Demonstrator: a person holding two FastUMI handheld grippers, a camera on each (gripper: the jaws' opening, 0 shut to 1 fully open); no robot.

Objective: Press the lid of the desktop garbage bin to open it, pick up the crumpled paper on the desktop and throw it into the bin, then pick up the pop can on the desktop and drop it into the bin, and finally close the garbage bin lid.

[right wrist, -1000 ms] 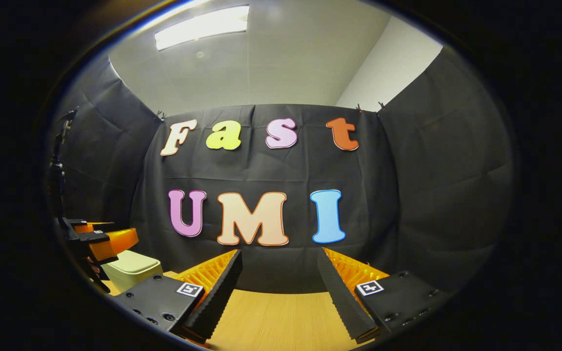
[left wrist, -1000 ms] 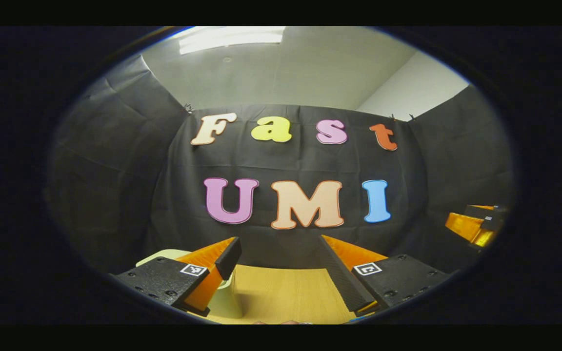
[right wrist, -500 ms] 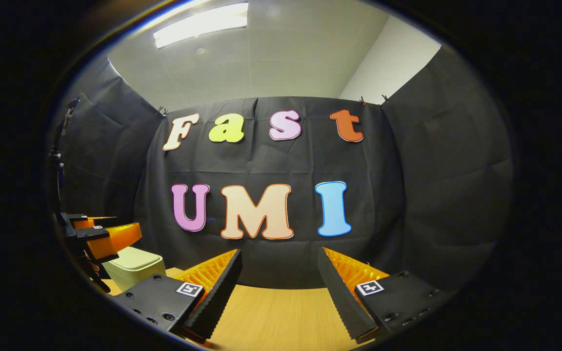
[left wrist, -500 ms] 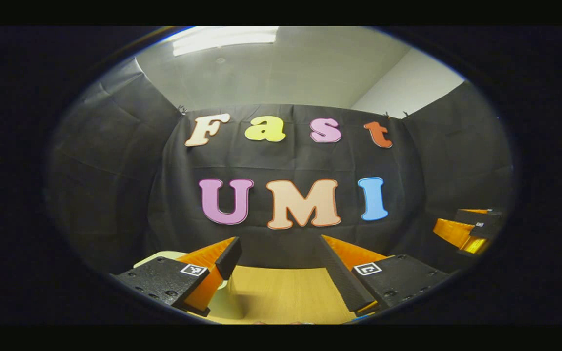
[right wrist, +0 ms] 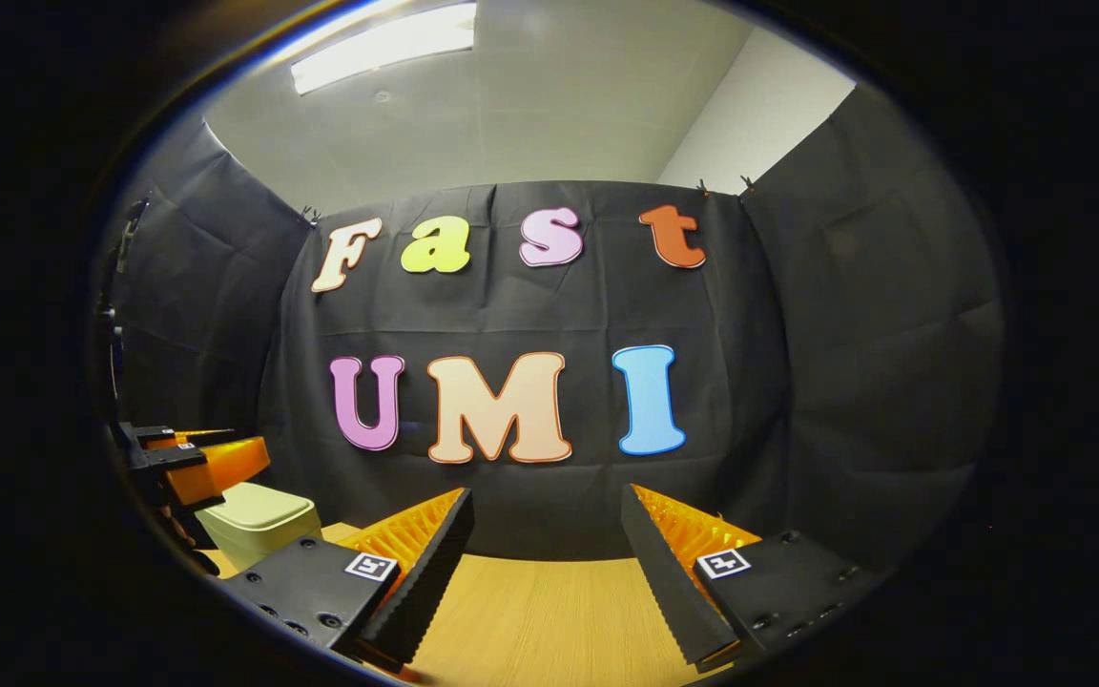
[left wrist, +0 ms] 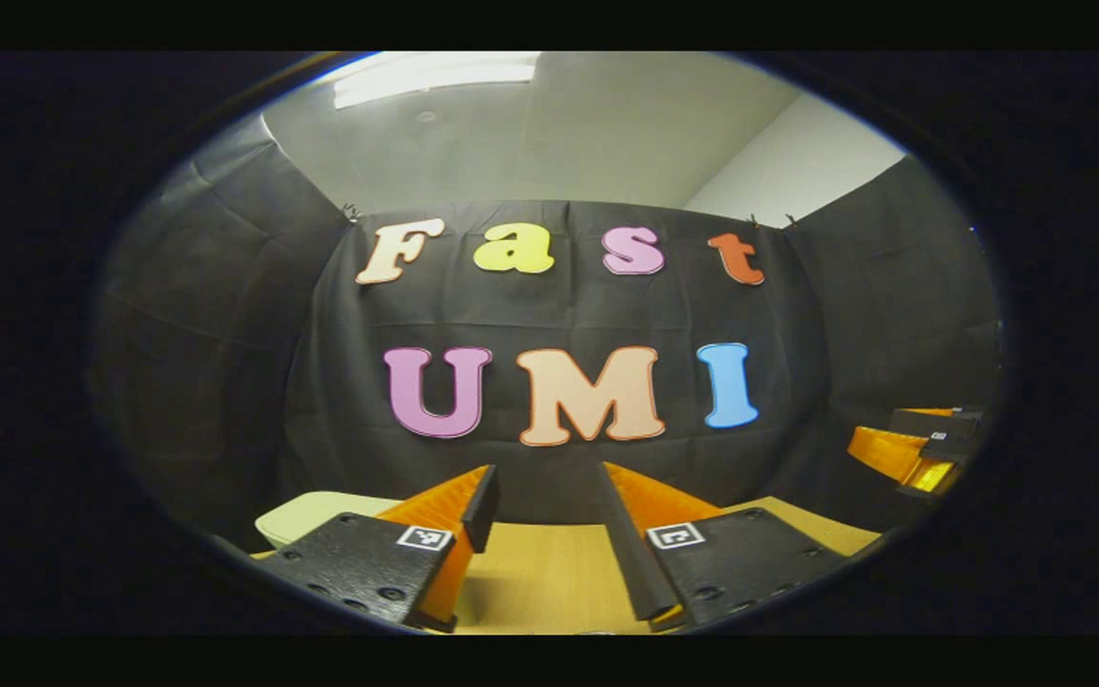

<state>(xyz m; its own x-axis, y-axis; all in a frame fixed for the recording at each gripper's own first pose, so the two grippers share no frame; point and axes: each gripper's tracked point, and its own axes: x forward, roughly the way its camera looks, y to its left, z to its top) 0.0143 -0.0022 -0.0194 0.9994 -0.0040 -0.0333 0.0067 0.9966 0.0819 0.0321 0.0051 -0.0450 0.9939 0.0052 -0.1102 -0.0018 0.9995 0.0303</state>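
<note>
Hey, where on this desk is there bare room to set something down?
Bare wood lies ahead of the right gripper, from its fingers to the black cloth wall. A smaller bare strip lies ahead of the left gripper. It is crowded at the desk's left end, where the bin sits beside the left gripper.

No readable words or numbers; only coded square markers (left wrist: 423,537) on the left gripper (left wrist: 547,474) and right gripper (right wrist: 547,496).

Pale green bin (right wrist: 259,520), light wood desktop (right wrist: 549,620)
</note>
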